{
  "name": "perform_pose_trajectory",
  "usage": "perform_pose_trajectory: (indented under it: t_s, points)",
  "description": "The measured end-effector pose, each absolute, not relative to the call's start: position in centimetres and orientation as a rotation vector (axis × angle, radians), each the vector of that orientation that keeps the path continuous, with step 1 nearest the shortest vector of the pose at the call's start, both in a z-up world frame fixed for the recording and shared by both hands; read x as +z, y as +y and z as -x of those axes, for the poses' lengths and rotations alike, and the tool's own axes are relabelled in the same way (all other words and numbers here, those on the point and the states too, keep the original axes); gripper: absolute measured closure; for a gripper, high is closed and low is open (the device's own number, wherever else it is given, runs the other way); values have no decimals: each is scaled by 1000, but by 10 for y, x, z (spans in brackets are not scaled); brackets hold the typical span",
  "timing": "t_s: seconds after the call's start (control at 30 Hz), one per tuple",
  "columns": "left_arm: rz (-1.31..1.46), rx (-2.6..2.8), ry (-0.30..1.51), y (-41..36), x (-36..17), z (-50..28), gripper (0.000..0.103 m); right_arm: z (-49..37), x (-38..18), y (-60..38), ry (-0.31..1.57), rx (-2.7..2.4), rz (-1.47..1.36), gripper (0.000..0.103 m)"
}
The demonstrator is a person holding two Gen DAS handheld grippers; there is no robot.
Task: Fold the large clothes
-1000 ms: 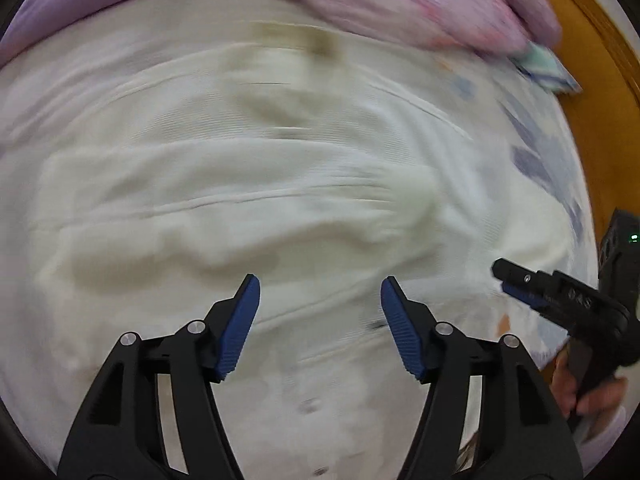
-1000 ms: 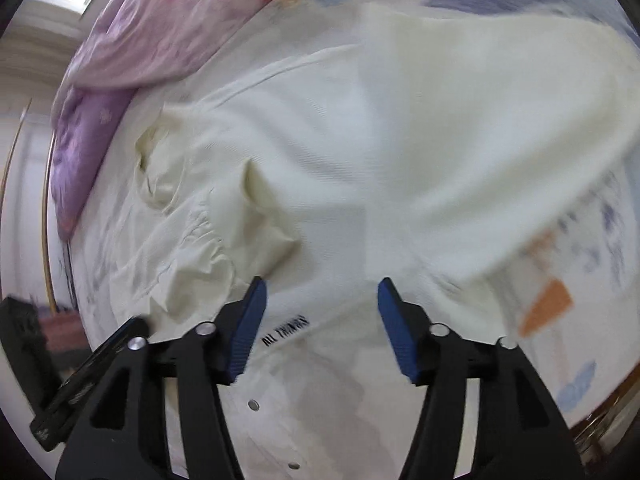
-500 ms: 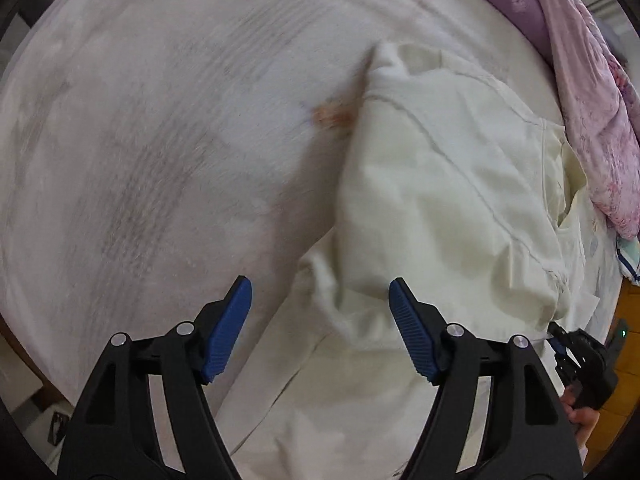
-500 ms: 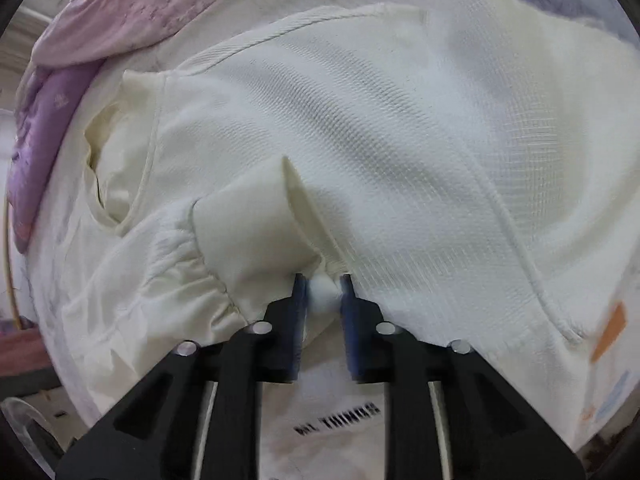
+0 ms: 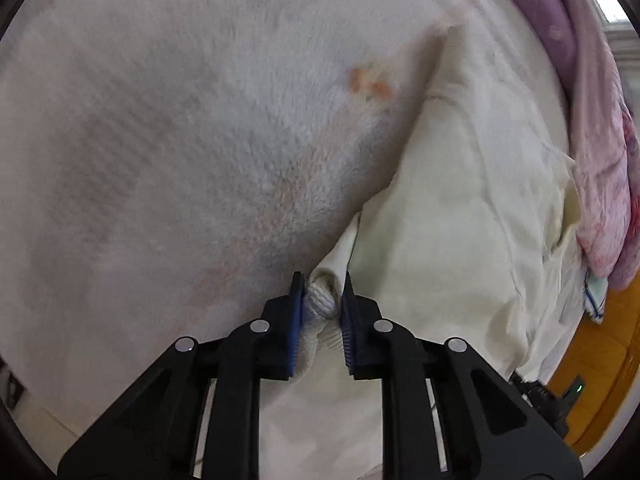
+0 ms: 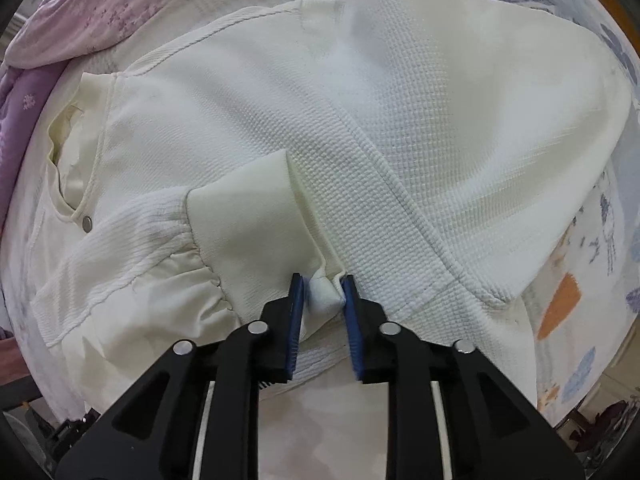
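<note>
A cream waffle-knit jacket [image 6: 400,120] lies spread on the bed, one sleeve folded across it with its smooth cuff [image 6: 244,216] near the middle. My right gripper [image 6: 322,296] points straight down beside that cuff, and its pads pinch a small bunch of the fabric. In the left wrist view the jacket [image 5: 460,200] fills the right half. My left gripper [image 5: 320,300] is at the garment's edge, its jaws closing, and a white ribbed fold is squeezed between the blue pads.
A white fleecy blanket [image 5: 180,120] covers the bed left of the jacket. A purple and pink quilt [image 5: 592,120] is heaped along the far side [image 6: 80,12]. The patterned sheet [image 6: 580,280] shows at the right, and orange wood [image 5: 612,340] lies beyond the bed's edge.
My left gripper swept from over the jacket's body to its edge by the blanket, rolled, and closed on a fold. My right gripper closed on fabric beside the cuff and sank a little.
</note>
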State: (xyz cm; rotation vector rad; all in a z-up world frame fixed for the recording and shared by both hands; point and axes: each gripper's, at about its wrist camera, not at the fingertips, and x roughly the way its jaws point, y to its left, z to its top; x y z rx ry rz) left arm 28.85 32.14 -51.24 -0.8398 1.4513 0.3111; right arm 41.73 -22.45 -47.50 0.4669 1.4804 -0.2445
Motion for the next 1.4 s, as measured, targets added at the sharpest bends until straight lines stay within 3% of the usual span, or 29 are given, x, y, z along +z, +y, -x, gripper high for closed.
perform_pose_trajectory:
  t_s: [0.1, 0.2, 0.27, 0.33, 0.37, 0.4, 0.57, 0.7, 0.77, 0.8, 0.87, 0.9, 0.93, 1.13, 1.17, 1.2, 1.23, 1.27, 1.3, 1.4]
  points:
    - [818, 315, 1436, 317, -491, -283, 86, -418, -476, -218, 1482, -231, -365, 90]
    - [781, 387, 1532, 317, -534, -290, 77, -422, -492, -215, 1506, -241, -347, 89]
    - [732, 379, 1581, 316, -530, -302, 75, -431, -487, -212, 1542, -243, -280, 85]
    - [587, 362, 1636, 315, -512, -311, 48, -439, -475, -212, 1522, -231, -290, 67]
    - [513, 379, 1615, 316, -497, -313, 45, -441, -470, -214, 1506, -214, -315, 63]
    - [469, 368, 1576, 318, -481, -319, 45, -445, -466, -218, 1500, -191, -346, 58]
    - [518, 297, 1455, 330, -457, -364, 45, -480, -465, -231, 1480, -152, -381, 57]
    - [505, 266, 1375, 332, -467, -415, 45, -509, -487, -236, 1500, -156, -431, 55]
    - [520, 244, 1308, 336, -486, -437, 45, -515, -500, -232, 1524, -168, -474, 49]
    - [530, 238, 1331, 337, -501, -453, 46, -518, -504, -230, 1537, -172, -450, 50]
    - [513, 250, 1350, 330, -513, -473, 56, -522, -505, -225, 1541, -179, -395, 62]
    - [471, 259, 1341, 326, -513, -477, 74, -523, -500, -226, 1525, -198, -381, 85]
    - [421, 241, 1338, 321, -509, -482, 97, -524, -498, -228, 1514, -207, -375, 95]
    - [360, 231, 1376, 304, -509, -504, 96, -532, -503, -249, 1479, -271, -433, 96]
    - [346, 228, 1383, 302, -506, -502, 93, -531, -503, -252, 1480, -278, -423, 96]
    - [337, 229, 1401, 300, -503, -501, 81, -531, -501, -250, 1483, -284, -398, 91]
    - [336, 234, 1431, 299, -499, -494, 54, -530, -499, -246, 1497, -262, -363, 80]
    - [352, 234, 1432, 301, -492, -479, 44, -526, -495, -244, 1506, -219, -356, 71]
    - [370, 219, 1405, 302, -483, -463, 38, -519, -489, -244, 1502, -195, -362, 53]
    - [435, 183, 1410, 305, -477, -422, 35, -494, -485, -251, 1534, -181, -360, 48]
